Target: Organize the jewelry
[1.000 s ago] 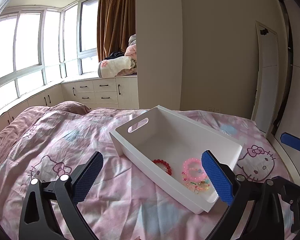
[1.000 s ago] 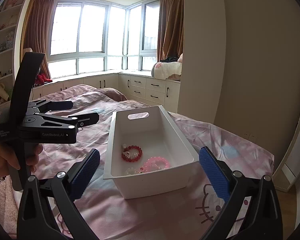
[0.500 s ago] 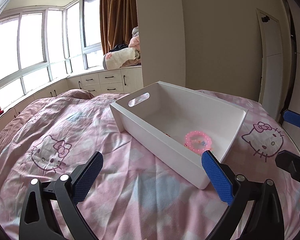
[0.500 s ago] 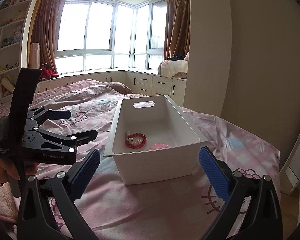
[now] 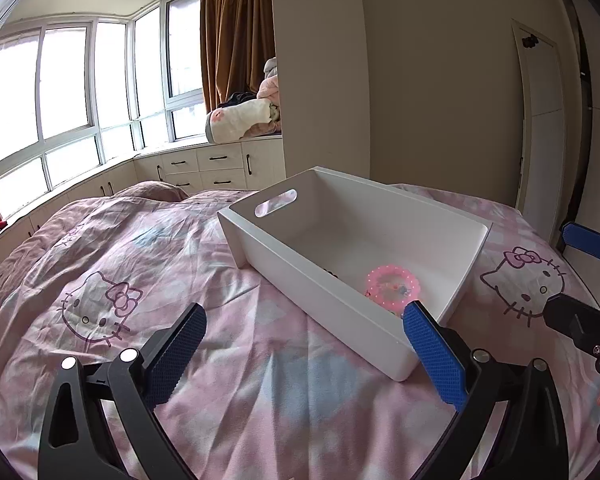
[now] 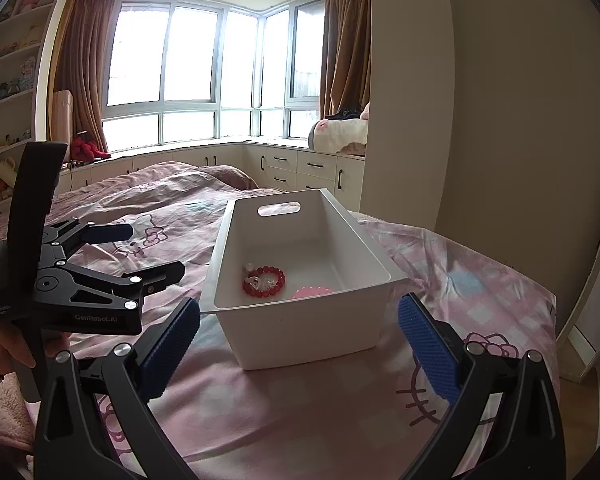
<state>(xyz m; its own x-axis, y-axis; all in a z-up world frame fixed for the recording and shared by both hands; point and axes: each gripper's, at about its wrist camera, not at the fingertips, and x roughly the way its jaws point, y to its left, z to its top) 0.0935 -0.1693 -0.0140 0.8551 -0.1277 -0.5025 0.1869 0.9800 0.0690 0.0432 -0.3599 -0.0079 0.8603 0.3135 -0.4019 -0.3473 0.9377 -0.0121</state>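
Note:
A white bin [image 5: 316,280] [image 6: 300,332] stands on the pink Hello Kitty bedspread [image 5: 148,280]. In it lie a pink beaded bracelet [image 5: 394,288] [image 6: 312,291] and a red beaded bracelet [image 6: 264,282]; the bin's near wall hides part of them. My left gripper [image 5: 304,356] is open and empty, low over the bed in front of the bin; it also shows in the right wrist view [image 6: 140,252]. My right gripper [image 6: 300,350] is open and empty, just short of the bin's near end; its fingers [image 5: 588,240] show at the left wrist view's right edge.
The bed's right edge [image 6: 556,320] drops to the floor beside a wall and door [image 5: 540,120]. White drawers [image 6: 308,168] and windows stand behind the bed. Shelves with toys [image 6: 8,60] are at the far left.
Both grippers have sunk lower and drawn back a little from the bin, so less of its inside shows. Both stayed open and empty.

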